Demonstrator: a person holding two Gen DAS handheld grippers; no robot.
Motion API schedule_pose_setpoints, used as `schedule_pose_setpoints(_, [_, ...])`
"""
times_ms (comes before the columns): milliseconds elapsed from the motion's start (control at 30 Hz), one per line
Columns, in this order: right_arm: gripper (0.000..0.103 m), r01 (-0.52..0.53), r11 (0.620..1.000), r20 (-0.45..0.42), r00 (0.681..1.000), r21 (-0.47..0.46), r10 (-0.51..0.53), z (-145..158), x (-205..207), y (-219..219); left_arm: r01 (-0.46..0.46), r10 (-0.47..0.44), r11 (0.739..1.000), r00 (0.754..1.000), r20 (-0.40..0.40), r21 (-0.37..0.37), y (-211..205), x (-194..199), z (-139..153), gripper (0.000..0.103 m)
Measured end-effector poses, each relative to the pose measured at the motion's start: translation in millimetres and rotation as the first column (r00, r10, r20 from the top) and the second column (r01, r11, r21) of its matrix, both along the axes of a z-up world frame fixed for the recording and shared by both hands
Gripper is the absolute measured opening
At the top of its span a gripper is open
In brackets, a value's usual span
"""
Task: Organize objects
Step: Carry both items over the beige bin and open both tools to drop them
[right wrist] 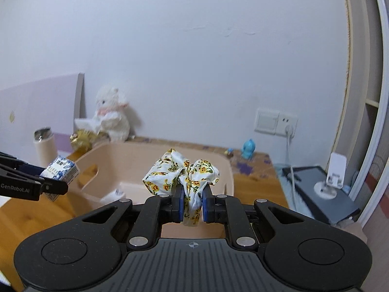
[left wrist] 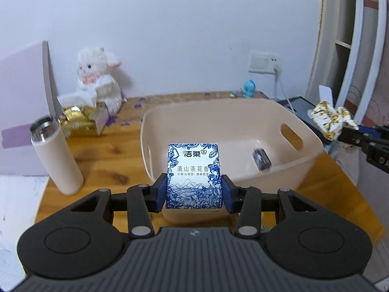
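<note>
Left hand-held gripper (left wrist: 194,189) level, pinching tissue pack (left wrist: 193,175) above basket (left wrist: 243,112); right one (right wrist: 190,205) clamping scrunchie (right wrist: 181,172)

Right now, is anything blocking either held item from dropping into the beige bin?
Nothing visible. The left gripper holds the tissue pack over the beige bin, whose top is open. The right gripper holds the floral scrunchie at its rim. One small dark item lies inside.

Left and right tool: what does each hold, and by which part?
Left tool: tissue pack, by its lower sides. Right tool: floral scrunchie, by its bunched lower fabric.
</note>
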State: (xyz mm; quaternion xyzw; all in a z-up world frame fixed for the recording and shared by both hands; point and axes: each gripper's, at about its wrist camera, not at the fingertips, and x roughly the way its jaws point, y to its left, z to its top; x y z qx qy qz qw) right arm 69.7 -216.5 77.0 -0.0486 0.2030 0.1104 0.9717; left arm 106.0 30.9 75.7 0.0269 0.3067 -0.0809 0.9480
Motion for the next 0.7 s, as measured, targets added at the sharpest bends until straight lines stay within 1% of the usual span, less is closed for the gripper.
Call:
schedule_pose_setpoints(100, [0.013, 0.017, 1.0, 0.016, 1.0, 0.012, -0.017, 4, 13, -4, -0.015, 0.015, 1.0, 1.0, 0.019, 0.013, -3, 16, 8, 0.048])
schedule_pose_setpoints(233, [0.013, 0.043, 0.998, -0.001, 0.999, 0.038, -0.043, 4, 32, -6, -0.038, 0.037, 0.999, 0.999, 0.023, 0.029, -10, 37, 6, 0.048])
schedule_pose_setpoints(400, [0.013, 0.056, 0.998, -0.022, 0.998, 0.04, -0.055, -10, 49, 6, -0.081, 0.082, 0.996, 0.996, -0.029, 0.04, -16, 71, -13, 0.048])
schedule_pose_setpoints(467, [0.013, 0.057, 0.998, -0.033, 0.998, 0.03, -0.056, -16, 57, 11, -0.09, 0.093, 0.994, 0.994, -0.048, 0.063, -19, 83, -24, 0.048])
schedule_pose_setpoints(567, [0.013, 0.06, 0.998, -0.059, 0.996, 0.009, -0.059, -28, 70, 19, -0.08, 0.089, 0.992, 0.993, -0.082, 0.101, -25, 96, -40, 0.048])
schedule_pose_setpoints(667, [0.013, 0.063, 0.998, -0.092, 0.994, -0.013, -0.064, -41, 81, 26, -0.076, 0.09, 0.99, 0.989, -0.121, 0.115, -28, 105, -54, 0.048])
schedule_pose_setpoints(700, [0.013, 0.064, 0.998, -0.107, 0.992, -0.02, -0.066, -46, 86, 28, -0.084, 0.1, 0.986, 0.989, -0.107, 0.144, -31, 106, -57, 0.048])
